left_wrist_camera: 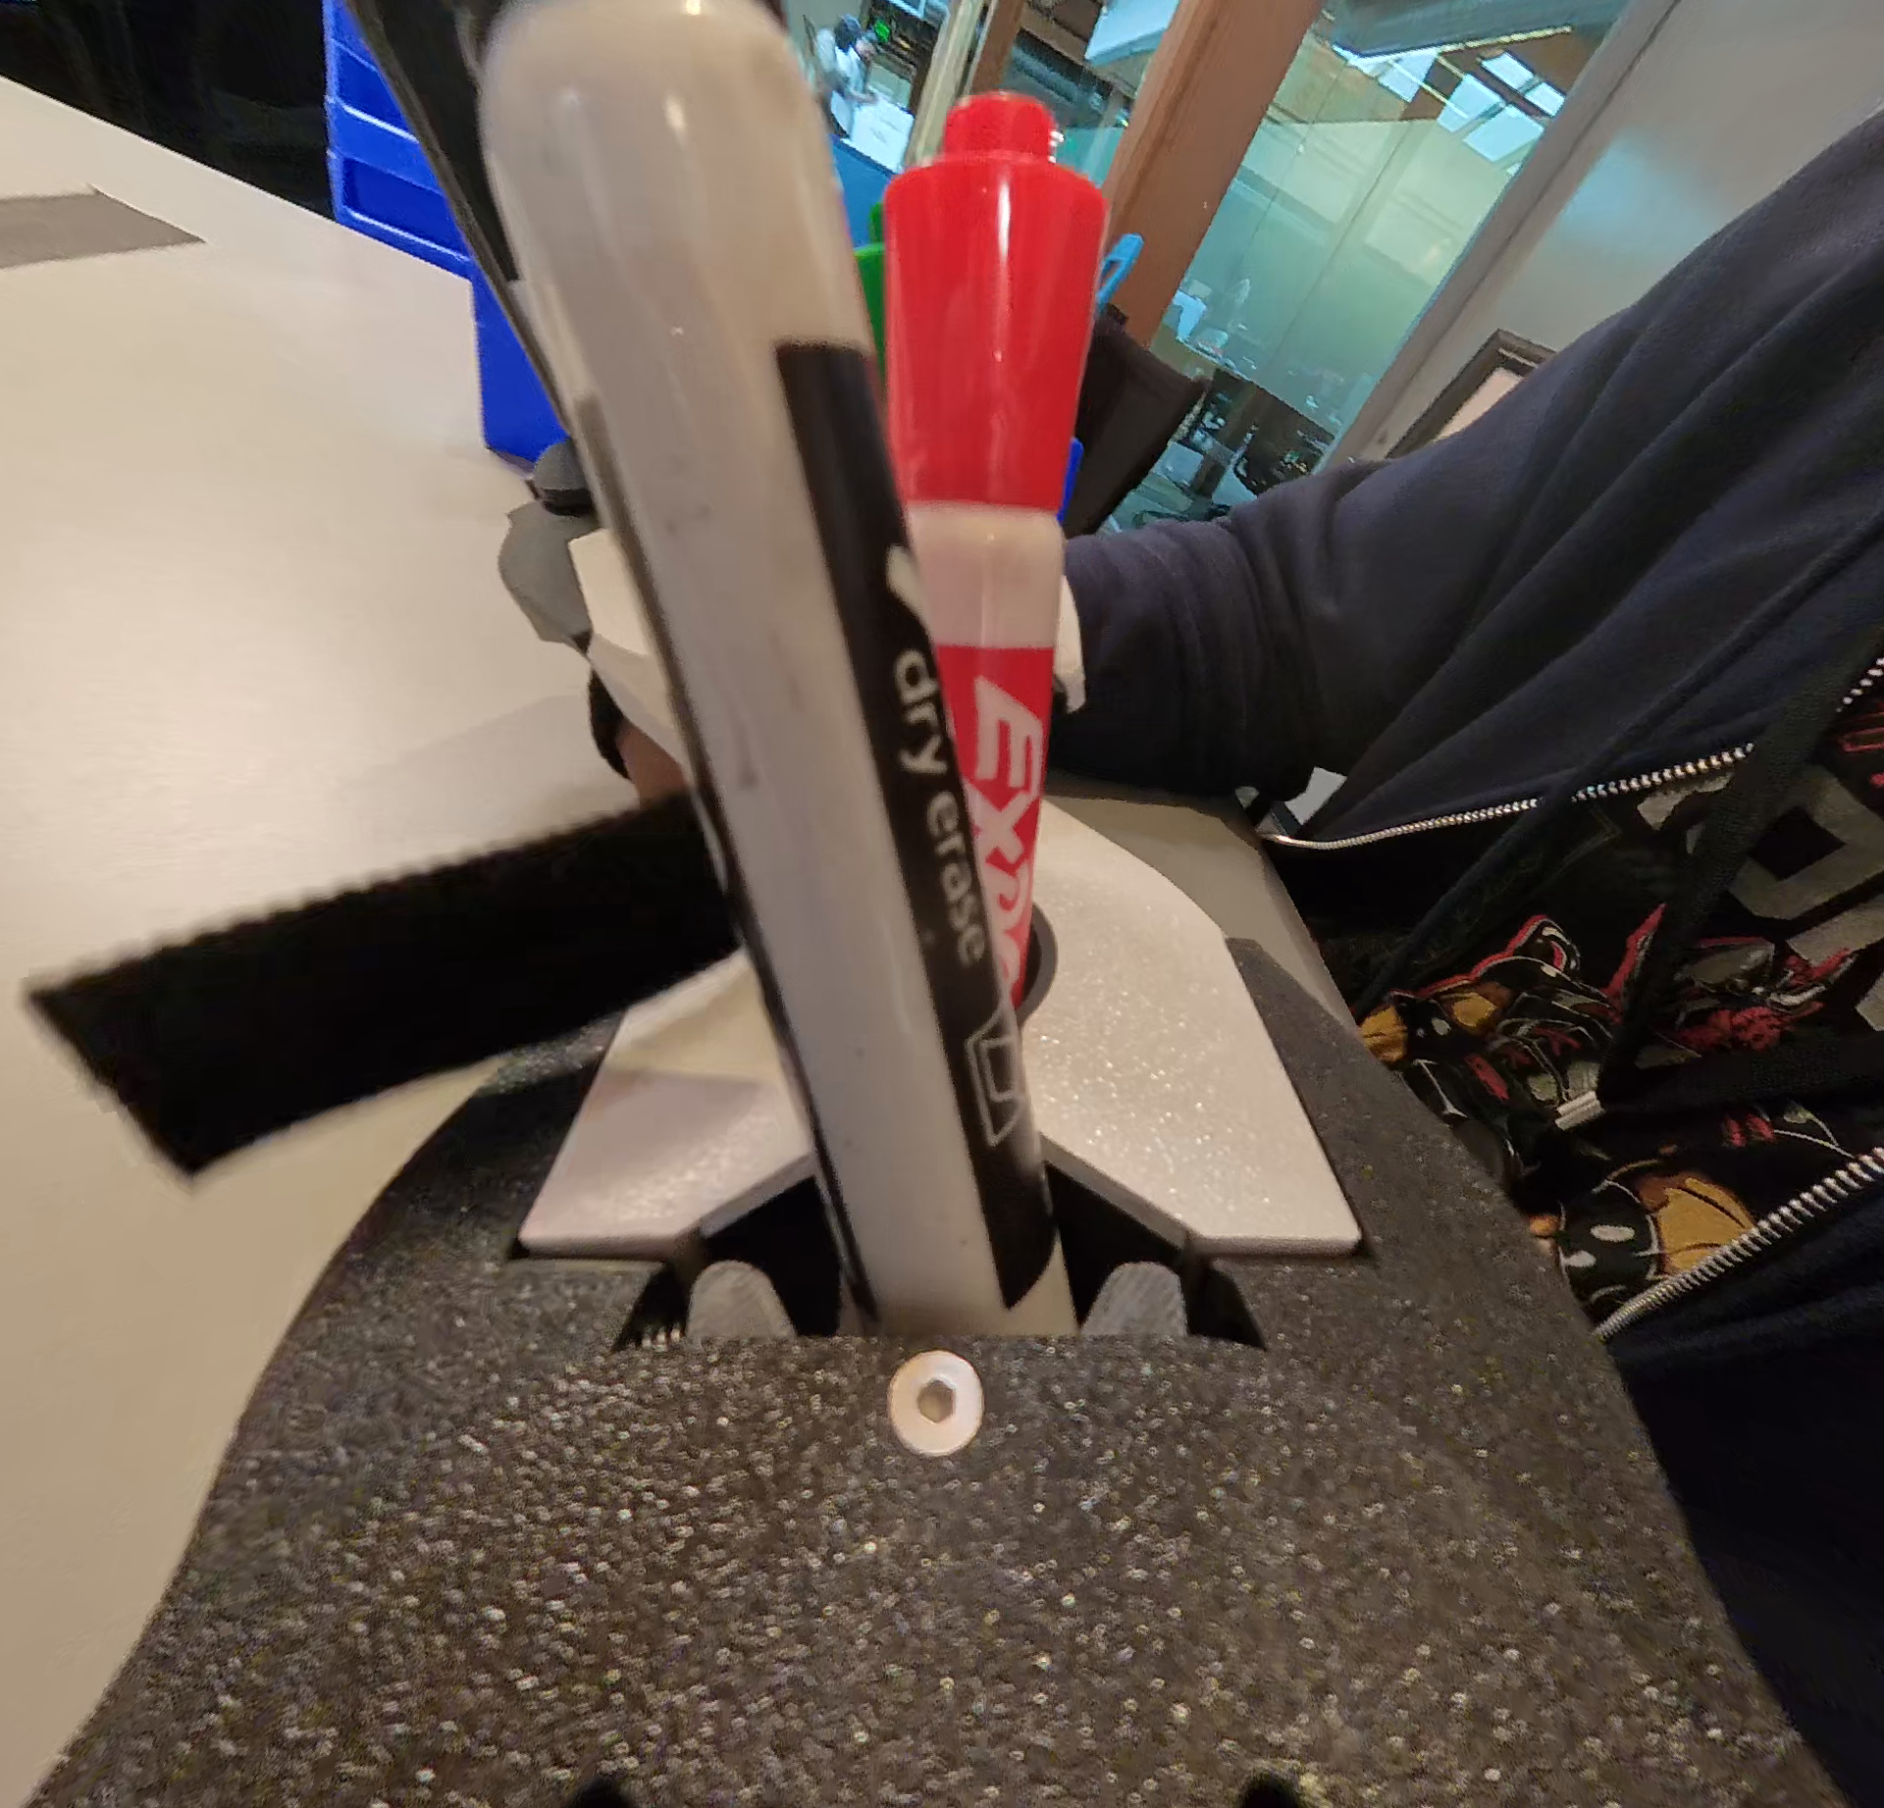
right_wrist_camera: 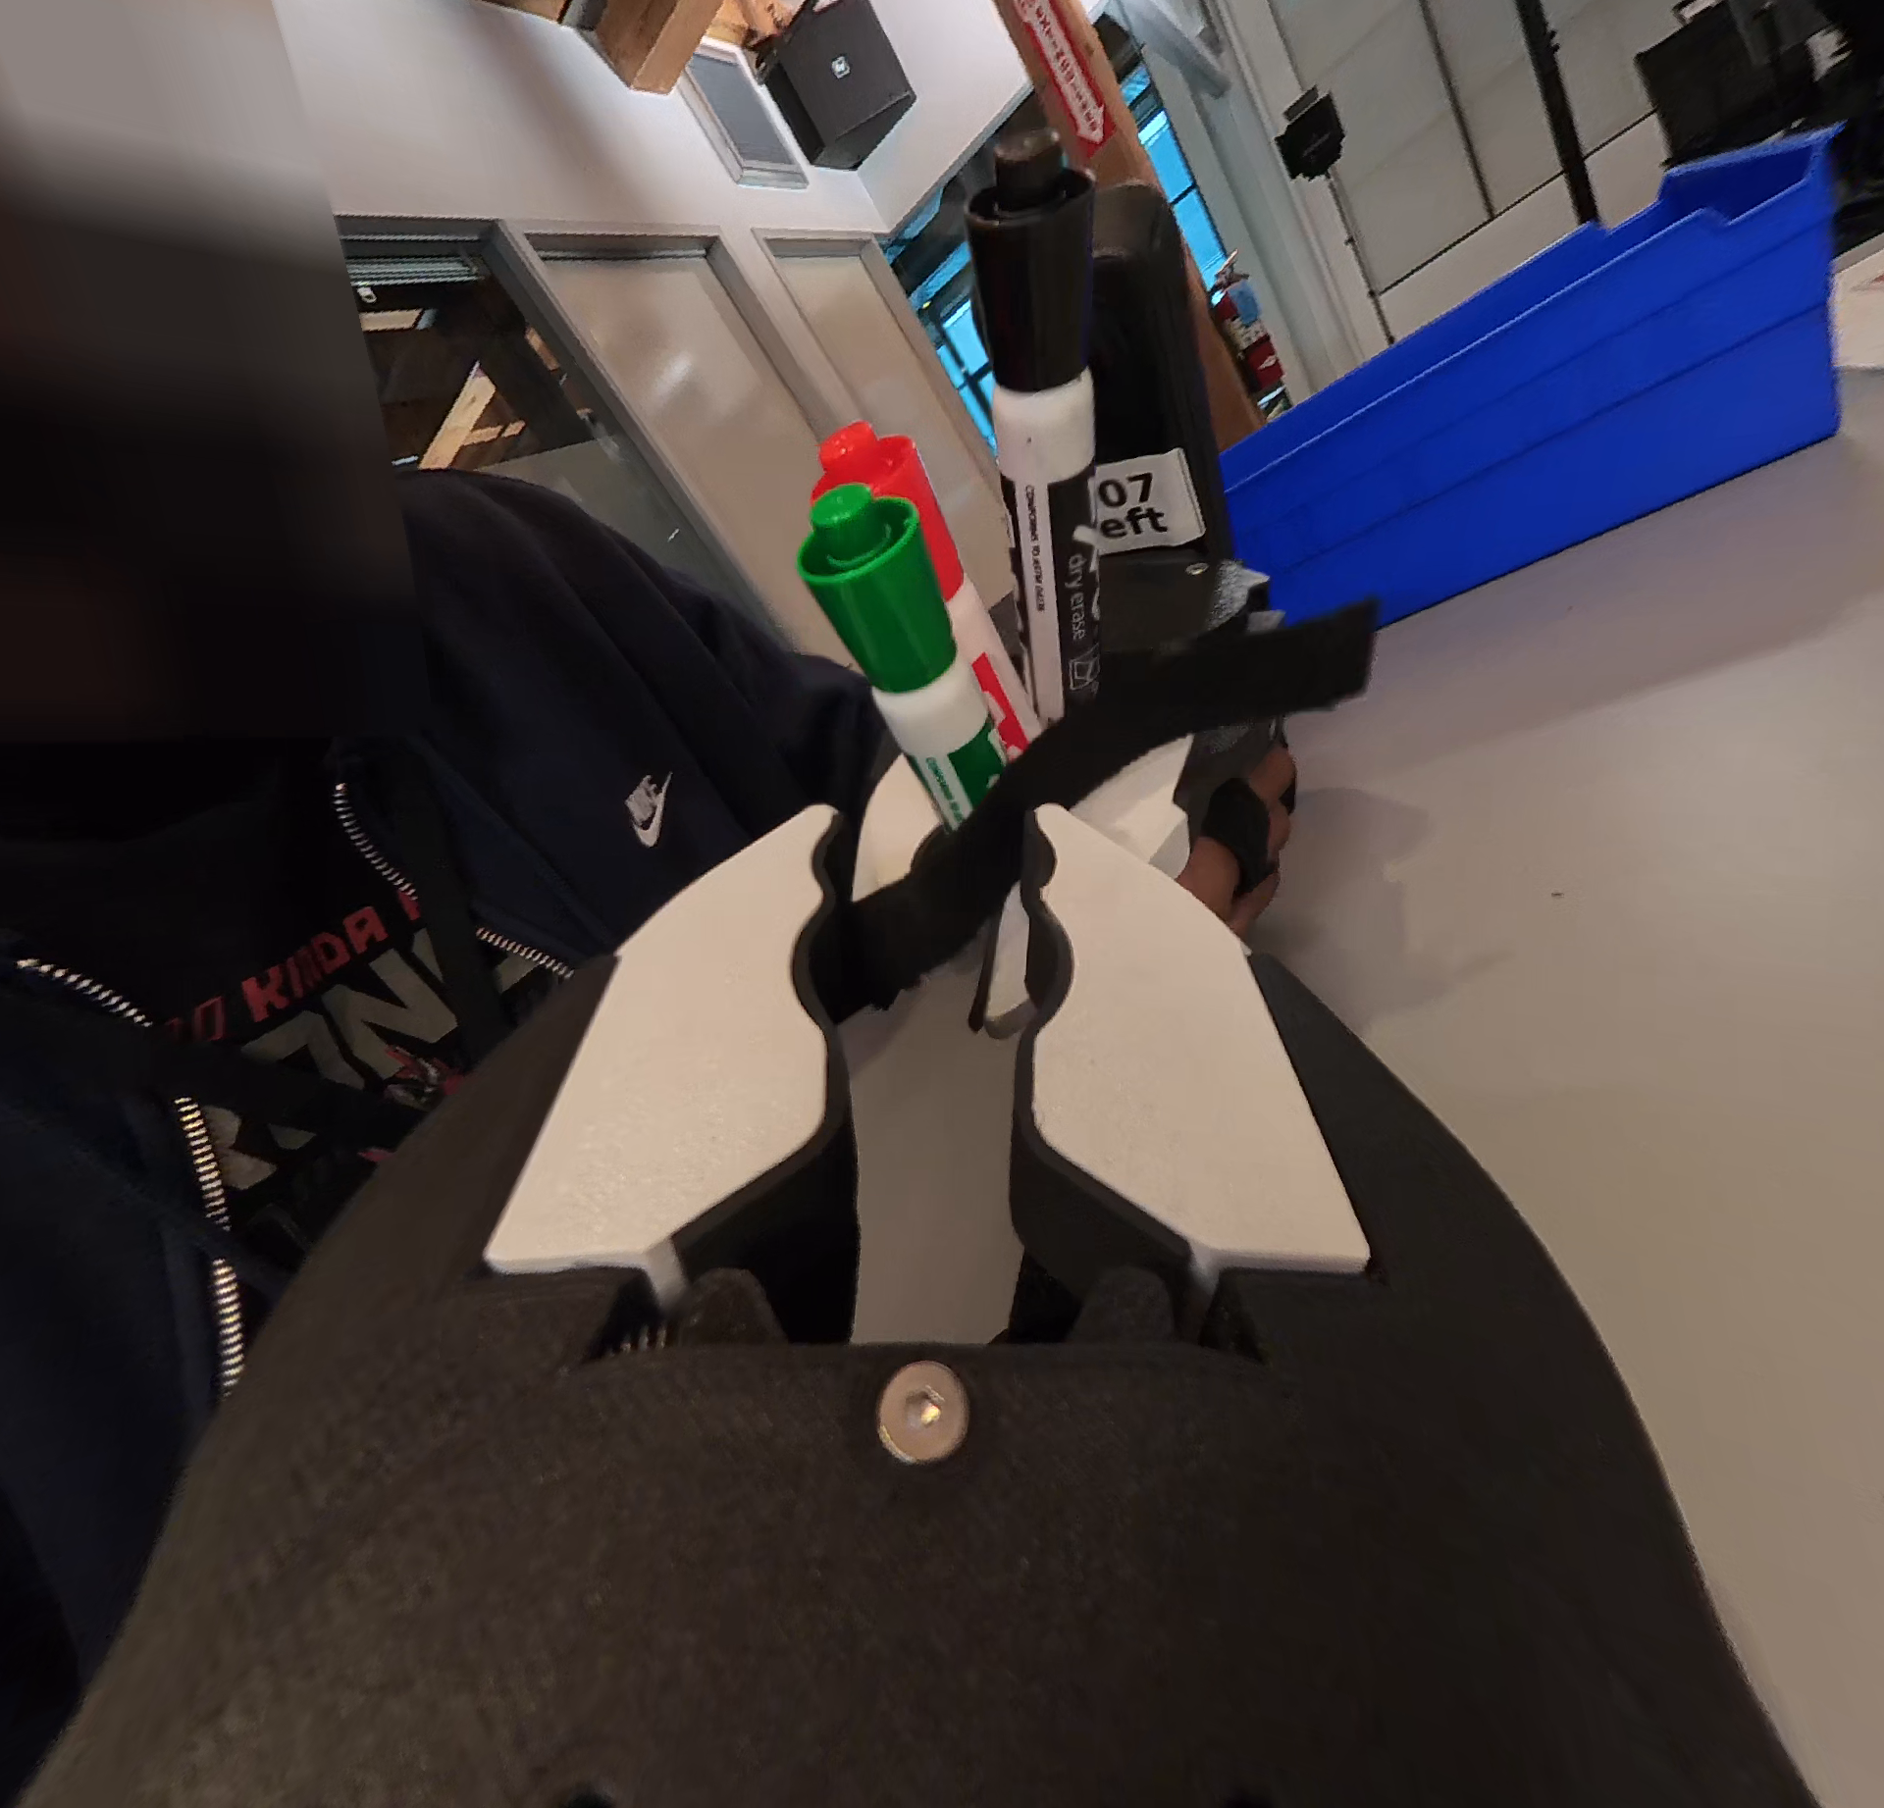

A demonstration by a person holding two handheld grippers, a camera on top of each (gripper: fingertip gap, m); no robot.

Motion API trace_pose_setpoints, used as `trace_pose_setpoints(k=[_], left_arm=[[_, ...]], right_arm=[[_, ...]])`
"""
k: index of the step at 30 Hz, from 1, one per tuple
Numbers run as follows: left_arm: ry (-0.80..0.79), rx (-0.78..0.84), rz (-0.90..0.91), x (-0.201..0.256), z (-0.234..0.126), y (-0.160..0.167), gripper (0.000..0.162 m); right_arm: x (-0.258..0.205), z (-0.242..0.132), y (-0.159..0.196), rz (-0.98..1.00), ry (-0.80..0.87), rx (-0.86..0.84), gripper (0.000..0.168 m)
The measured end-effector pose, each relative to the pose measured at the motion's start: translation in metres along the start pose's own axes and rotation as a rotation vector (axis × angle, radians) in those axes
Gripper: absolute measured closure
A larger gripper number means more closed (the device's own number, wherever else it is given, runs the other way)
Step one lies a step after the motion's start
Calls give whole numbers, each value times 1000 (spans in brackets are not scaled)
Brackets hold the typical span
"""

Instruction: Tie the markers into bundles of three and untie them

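White tabletop (right_wrist_camera: 1631, 944), blue bin (right_wrist_camera: 1590, 373) behind, glass-walled room, wooden posts.

Left gripper (left_wrist_camera: 918, 1076) has its jaws clamped, pointing upward; right gripper (right_wrist_camera: 933, 893) reaches toward it, jaws nearly closed

Pale grey table (right_wrist_camera: 1529, 944), blue plastic bin (right_wrist_camera: 1550, 373) on its far edge.
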State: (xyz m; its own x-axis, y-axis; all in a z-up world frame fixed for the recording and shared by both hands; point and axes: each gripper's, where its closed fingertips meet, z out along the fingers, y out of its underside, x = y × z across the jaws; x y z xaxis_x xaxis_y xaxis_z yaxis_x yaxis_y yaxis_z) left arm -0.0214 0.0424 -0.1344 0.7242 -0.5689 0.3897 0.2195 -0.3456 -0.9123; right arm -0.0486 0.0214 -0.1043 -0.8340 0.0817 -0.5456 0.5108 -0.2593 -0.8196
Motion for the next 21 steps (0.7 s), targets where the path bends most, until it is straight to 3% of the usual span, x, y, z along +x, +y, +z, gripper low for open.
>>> trace_pose_setpoints(k=[11,21], left_arm=[[-103,67,13,-19,-15,-11,142],[-311,73,125,-40,-24,-17,142]], right_arm=[[24,-16,-15,-95,205,30,166],[10,-36,-68,-184,398,183,166]])
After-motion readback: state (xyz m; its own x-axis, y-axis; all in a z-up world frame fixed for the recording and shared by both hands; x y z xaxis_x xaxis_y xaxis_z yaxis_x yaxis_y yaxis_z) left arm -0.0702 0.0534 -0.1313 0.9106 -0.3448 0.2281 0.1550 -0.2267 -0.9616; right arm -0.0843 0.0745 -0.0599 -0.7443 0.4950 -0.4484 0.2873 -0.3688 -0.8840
